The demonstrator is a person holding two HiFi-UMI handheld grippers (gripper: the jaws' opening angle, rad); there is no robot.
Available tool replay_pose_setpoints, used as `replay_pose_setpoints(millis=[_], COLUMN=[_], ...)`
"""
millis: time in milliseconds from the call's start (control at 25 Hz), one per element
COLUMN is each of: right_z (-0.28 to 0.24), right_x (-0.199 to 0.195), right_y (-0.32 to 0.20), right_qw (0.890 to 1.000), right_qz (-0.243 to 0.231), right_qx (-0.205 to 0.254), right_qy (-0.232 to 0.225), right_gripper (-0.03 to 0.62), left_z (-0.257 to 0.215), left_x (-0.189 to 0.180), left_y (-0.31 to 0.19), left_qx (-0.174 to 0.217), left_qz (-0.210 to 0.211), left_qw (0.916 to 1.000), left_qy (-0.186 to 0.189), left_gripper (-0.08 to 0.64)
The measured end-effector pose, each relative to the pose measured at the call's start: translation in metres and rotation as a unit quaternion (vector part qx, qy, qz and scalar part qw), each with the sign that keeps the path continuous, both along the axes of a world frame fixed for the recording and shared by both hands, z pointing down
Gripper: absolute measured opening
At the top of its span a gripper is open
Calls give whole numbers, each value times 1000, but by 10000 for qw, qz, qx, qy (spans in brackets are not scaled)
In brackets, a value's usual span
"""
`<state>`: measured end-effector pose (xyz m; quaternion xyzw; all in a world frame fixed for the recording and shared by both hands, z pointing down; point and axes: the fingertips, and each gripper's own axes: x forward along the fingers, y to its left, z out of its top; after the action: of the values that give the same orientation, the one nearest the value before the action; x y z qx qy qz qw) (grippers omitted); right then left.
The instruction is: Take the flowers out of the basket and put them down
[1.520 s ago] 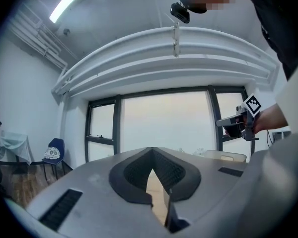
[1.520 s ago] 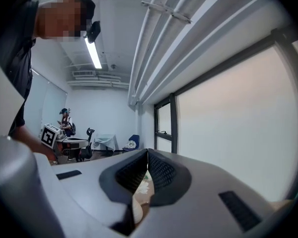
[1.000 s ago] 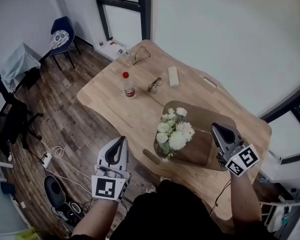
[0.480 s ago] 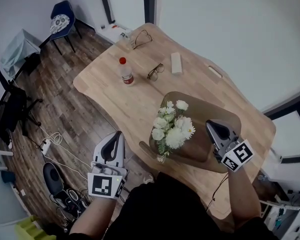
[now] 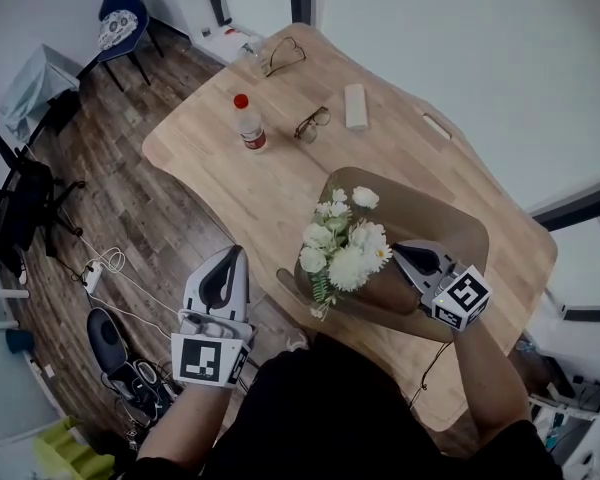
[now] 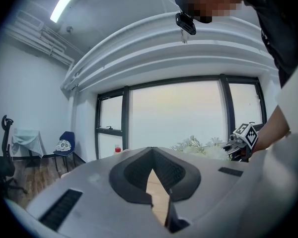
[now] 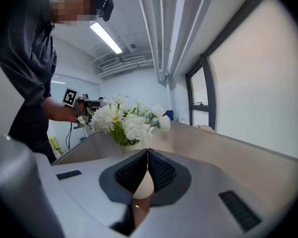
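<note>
A bunch of white flowers (image 5: 342,253) with green leaves stands at the near left end of the brown basket (image 5: 430,218) on the wooden table (image 5: 280,188). My right gripper (image 5: 395,250) is over the basket, just right of the blooms, pointing at them, shut with nothing in it. In the right gripper view the flowers (image 7: 126,120) rise just beyond its closed tips (image 7: 147,151). My left gripper (image 5: 235,253) hangs off the table's near edge, over the floor, shut and empty. From the left gripper (image 6: 151,155) I see the flowers (image 6: 196,145) and the right gripper (image 6: 241,143) off to the right.
Farther along the table lie a red-capped bottle (image 5: 248,123), a pair of glasses (image 5: 311,123), a second pair (image 5: 285,56) and a white box (image 5: 356,106). A blue chair (image 5: 120,23) and cables (image 5: 110,268) are on the wood floor to the left.
My right gripper has swung left over the basket, closer to the flowers. The left gripper has kept its place off the table edge.
</note>
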<state>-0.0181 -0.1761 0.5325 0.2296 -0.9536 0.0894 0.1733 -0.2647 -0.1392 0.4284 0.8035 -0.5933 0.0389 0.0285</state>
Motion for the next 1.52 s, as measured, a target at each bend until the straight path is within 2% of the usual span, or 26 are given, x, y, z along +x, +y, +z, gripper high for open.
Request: replay_pose_setpoints(millis=[160, 520, 560, 680, 720, 920, 1200, 1240, 1280, 1520], right_z=[13, 39, 44, 56, 60, 71, 66, 62, 59, 40], right_x=[-9, -34, -35, -40, -43, -61, -100, -105, -108, -111], right_y=[8, 12, 12, 13, 13, 10, 1, 2, 3, 1], right_qw=[9993, 9957, 9953, 9931, 9924, 9912, 9938, 9937, 9933, 9938], right_qz=[-279, -705, -717, -796, -840, -965, -998, -1044, -1092, -1091], right_qx=[-246, -453, -485, -646, -661, -508, -363, -342, -328, -220], right_qy=[61, 401, 445, 573, 617, 744, 318, 243, 189, 82], right_gripper=[22, 33, 59, 246, 271, 315, 331, 320, 253, 239], left_z=[-2, -11, -13, -19, -20, -23, -33, -33, -32, -38], left_x=[-6, -30, -35, -46, -49, -59, -81, -82, -82, -83], left_y=[-1, -12, -12, -15, -15, -14, -6, -4, -1, 3], left_qx=[-24, 127, 142, 208, 221, 204, 204, 182, 167, 191], left_qz=[-107, -363, -415, -513, -520, -539, -700, -714, -722, -681], left_qw=[9999, 9992, 9990, 9985, 9984, 9983, 9972, 9971, 9971, 9971], left_qy=[41, 83, 82, 47, 38, -22, -169, -178, -186, -262], left_gripper=[5, 5, 5, 5, 5, 5, 5, 5, 5, 5])
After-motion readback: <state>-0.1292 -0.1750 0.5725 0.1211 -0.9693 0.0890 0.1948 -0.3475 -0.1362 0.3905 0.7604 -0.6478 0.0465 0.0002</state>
